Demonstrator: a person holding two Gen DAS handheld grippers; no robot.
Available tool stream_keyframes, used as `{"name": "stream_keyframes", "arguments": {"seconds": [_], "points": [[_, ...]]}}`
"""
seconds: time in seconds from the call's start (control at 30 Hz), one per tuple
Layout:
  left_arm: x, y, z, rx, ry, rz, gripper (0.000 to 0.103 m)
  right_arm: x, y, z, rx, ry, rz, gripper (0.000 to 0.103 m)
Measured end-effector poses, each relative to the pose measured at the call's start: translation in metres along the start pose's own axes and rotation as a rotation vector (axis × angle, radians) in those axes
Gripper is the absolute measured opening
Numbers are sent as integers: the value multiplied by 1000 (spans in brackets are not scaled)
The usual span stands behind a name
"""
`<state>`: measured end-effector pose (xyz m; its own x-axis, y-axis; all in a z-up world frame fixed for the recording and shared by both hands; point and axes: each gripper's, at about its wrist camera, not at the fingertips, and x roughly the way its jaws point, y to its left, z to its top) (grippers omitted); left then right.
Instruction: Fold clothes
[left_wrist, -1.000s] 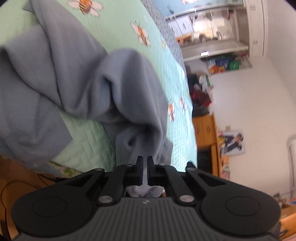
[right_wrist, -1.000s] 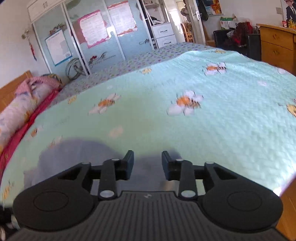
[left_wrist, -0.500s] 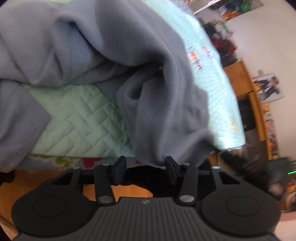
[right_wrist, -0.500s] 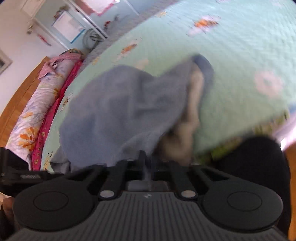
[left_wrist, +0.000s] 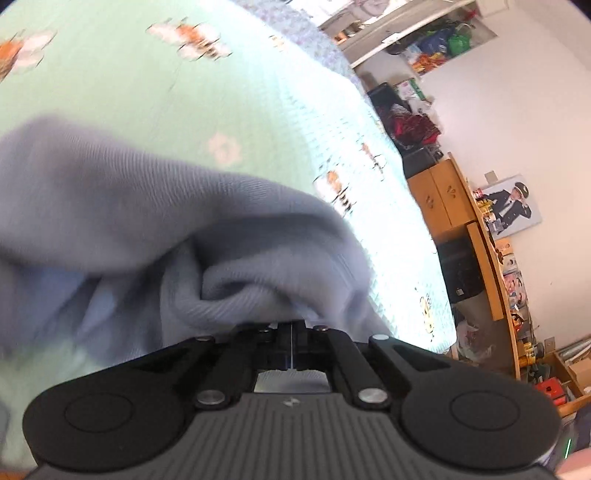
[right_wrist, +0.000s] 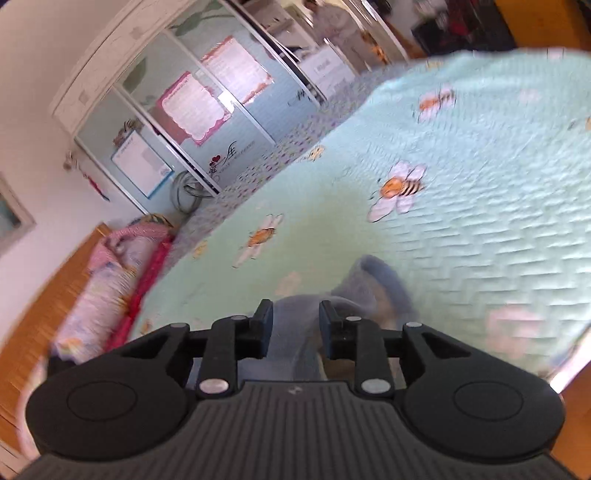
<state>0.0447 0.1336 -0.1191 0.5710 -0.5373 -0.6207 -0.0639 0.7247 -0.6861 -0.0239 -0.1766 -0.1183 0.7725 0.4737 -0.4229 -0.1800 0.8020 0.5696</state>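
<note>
At the near edge of the bed (right_wrist: 498, 206), with its mint quilted cover printed with bees and flowers, a grey-blue knitted garment (left_wrist: 155, 229) lies bunched, and both hand-held tools are at it. The left gripper (left_wrist: 291, 328) has its jaws pressed together, and a fold of the knit rises straight out of them; from that pinch the cloth runs up and away to the left in the left wrist view, draping back onto the cover. The right gripper (right_wrist: 295, 319) is opening its jaws; a strip of the same garment (right_wrist: 373, 288) lies between them, but I cannot tell whether the pads are touching it, since the frame is blurred. Beyond its tips a rounded hem or cuff pokes up, a little to the right of the tool's line.

My guess is that the garment is being taken up by two points so it can be spread flat across the cover. What matters now is that the bulk of the cloth lies toward the middle of the bed from both tools, its length apparently running along the near edge between them. Only the left hand clearly has a hold; the right seems to need a fresh bite.
</note>
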Motion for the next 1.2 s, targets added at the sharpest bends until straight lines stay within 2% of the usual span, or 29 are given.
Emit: {"name": "stream_keyframes", "arguments": {"seconds": [0.13, 0.23, 0.3, 0.37, 0.4, 0.43, 0.5, 0.53, 0.6, 0.63, 0.7, 0.8, 0.9, 0.97, 1.1, 1.2], "points": [[13, -20, 24, 42, 5, 22, 0, -9, 40, -50, -261, 11, -103, 30], [20, -23, 24, 58, 15, 53, 0, 18, 52, -65, -361, 118, -227, 28], [18, -18, 19, 50, 15, 45, 0, 43, 39, -62, -318, 209, -267, 30], [12, -5, 14, 20, 12, 60, 0, 60, 23, -55, -256, 231, -197, 26], [9, 2, 15, 4, 2, 82, 0, 67, 18, -47, -252, 213, -173, 20], [7, 9, 16, -15, -12, 113, 0, 72, 15, -32, -261, 168, -170, 8], [3, 29, 20, -65, -39, 174, 0, 82, 11, 4, -271, 55, -186, 6], [-1, 41, 20, -112, -45, 179, 0, 87, 7, 26, -256, -3, -201, 5], [-7, 59, 17, -208, -47, 142, 0, 87, 5, 55, -239, -73, -247, 8], [-10, 61, 13, -212, -45, 124, 0, 87, 4, 69, -232, -105, -270, 9], [-14, 55, 7, -167, -42, 121, 0, 65, 15, 68, -269, -143, -208, 10], [-13, 49, -2, -126, -31, 124, 0, 25, 40, 18, -378, -138, -157, 23], [-10, 54, -1, -150, -22, 117, 0, 17, 61, -52, -542, -17, -166, 24], [-11, 57, -1, -159, -20, 114, 0, 32, 68, -80, -649, 57, -210, 23], [-17, 53, -4, -146, -26, 125, 0, 75, 71, -84, -822, 93, -361, 23], [-19, 54, -7, -148, -22, 129, 0, 102, 63, -80, -927, 103, -438, 23]]}}
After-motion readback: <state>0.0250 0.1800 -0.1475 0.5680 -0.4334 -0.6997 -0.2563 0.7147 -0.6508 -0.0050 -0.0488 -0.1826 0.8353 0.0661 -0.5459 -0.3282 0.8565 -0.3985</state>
